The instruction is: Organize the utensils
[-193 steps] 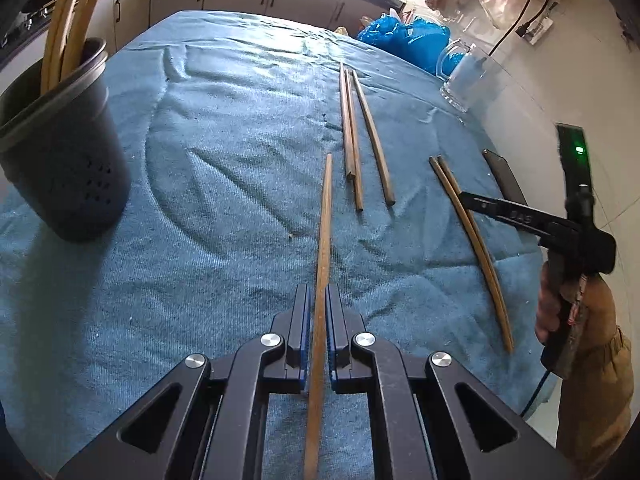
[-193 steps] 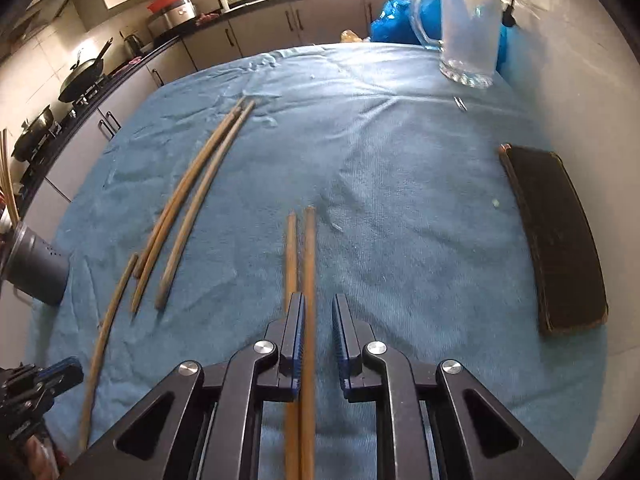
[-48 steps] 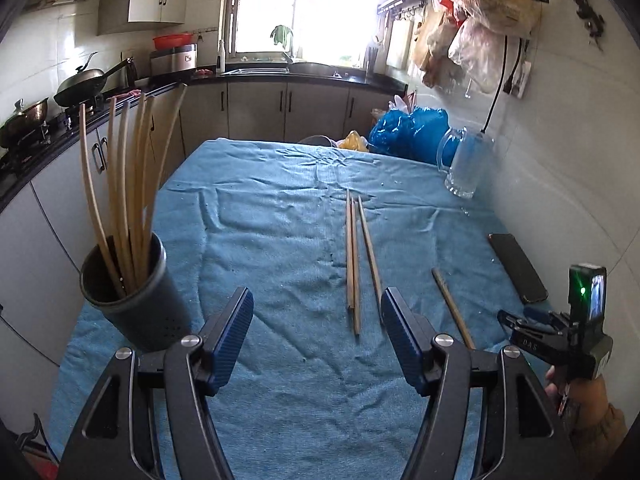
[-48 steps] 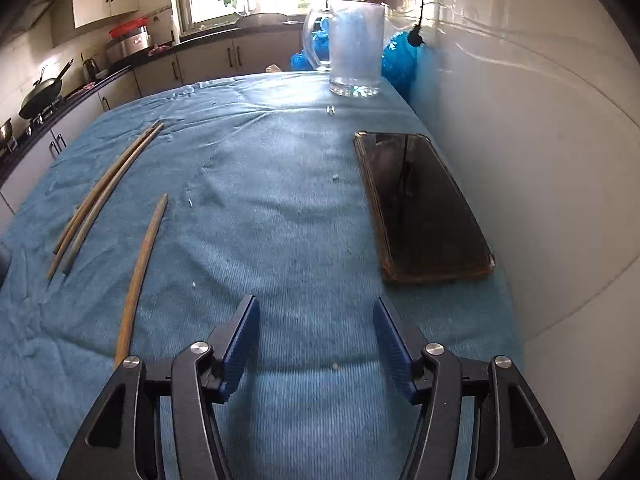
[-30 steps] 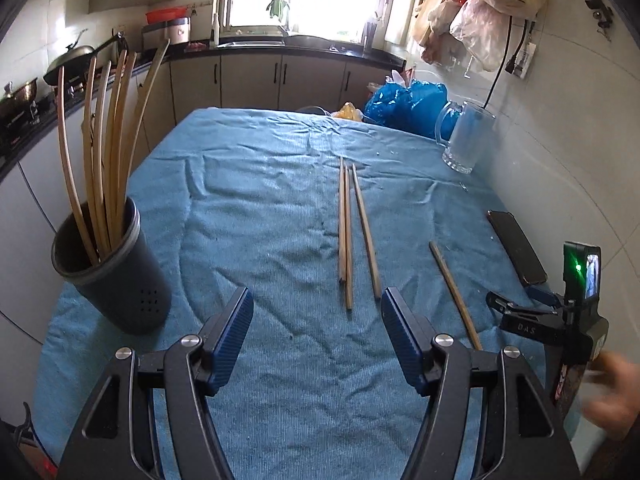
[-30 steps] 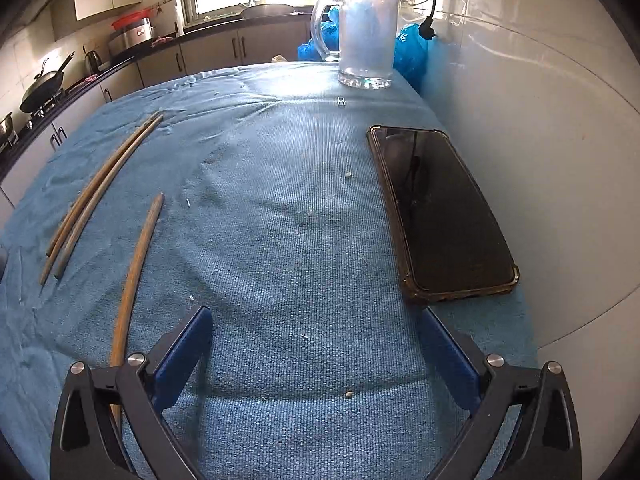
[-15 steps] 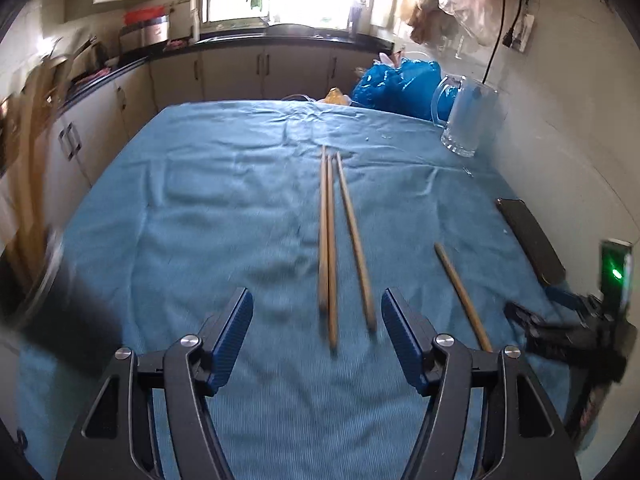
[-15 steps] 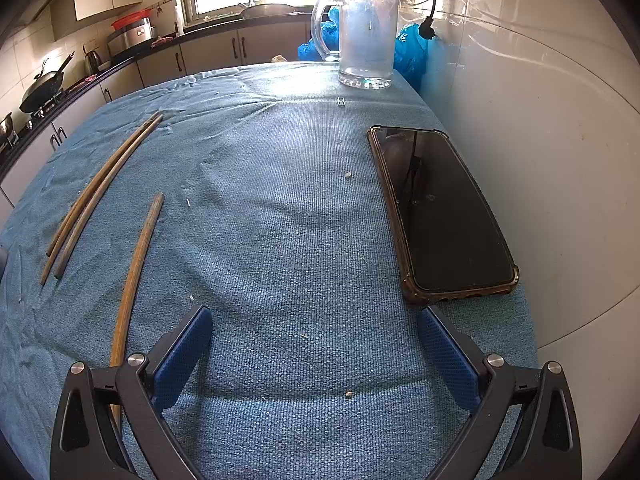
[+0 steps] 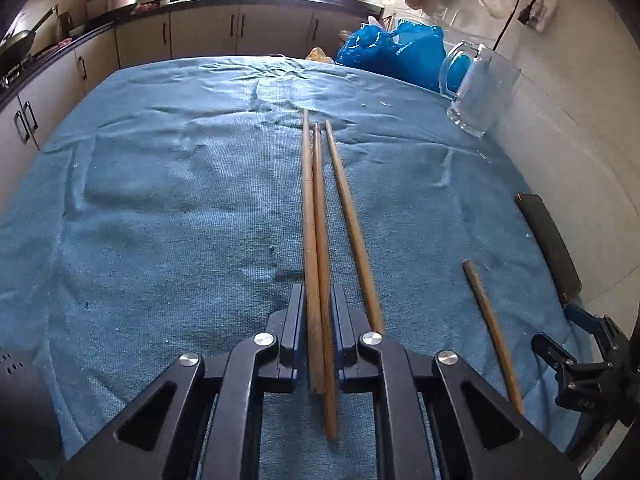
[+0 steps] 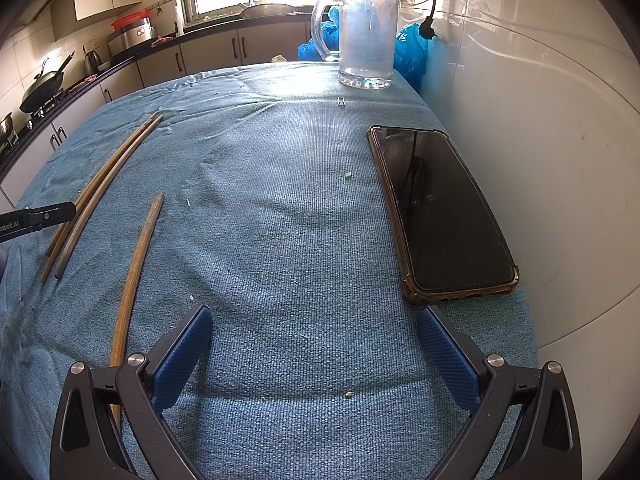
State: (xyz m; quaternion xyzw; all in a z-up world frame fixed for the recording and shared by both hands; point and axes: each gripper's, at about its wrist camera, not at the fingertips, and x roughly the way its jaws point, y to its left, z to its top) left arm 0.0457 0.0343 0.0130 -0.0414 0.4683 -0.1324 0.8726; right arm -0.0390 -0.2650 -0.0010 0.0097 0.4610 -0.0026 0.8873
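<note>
The left gripper (image 9: 317,312) was closing, its blue pads (image 9: 295,320) narrowed around the near ends of two chopsticks (image 9: 314,240) that lay side by side on the blue cloth (image 9: 160,200); the pads appeared to touch the pair on both sides. A third chopstick (image 9: 352,224) lay just right of that pair, its near end beside the right finger and outside the grip. A fourth chopstick (image 9: 492,332) lay apart, farther right, near the table's edge. From the right wrist view that single stick (image 10: 136,276) ran past the left finger of the right gripper (image 10: 316,356), whose fingers stood wide with only bare cloth between them, holding nothing. The grouped sticks (image 10: 100,192) showed at the left of that view, with the tip of the left gripper over them. A dark phone (image 10: 440,212) lay on the cloth near the white wall, ahead of the right finger. A glass mug (image 10: 366,32) stood upright at the far end of the table, with blue bags (image 9: 392,52) behind it. A dark holder (image 9: 24,400) sat at the lower left corner of the left view, mostly cut off.
</note>
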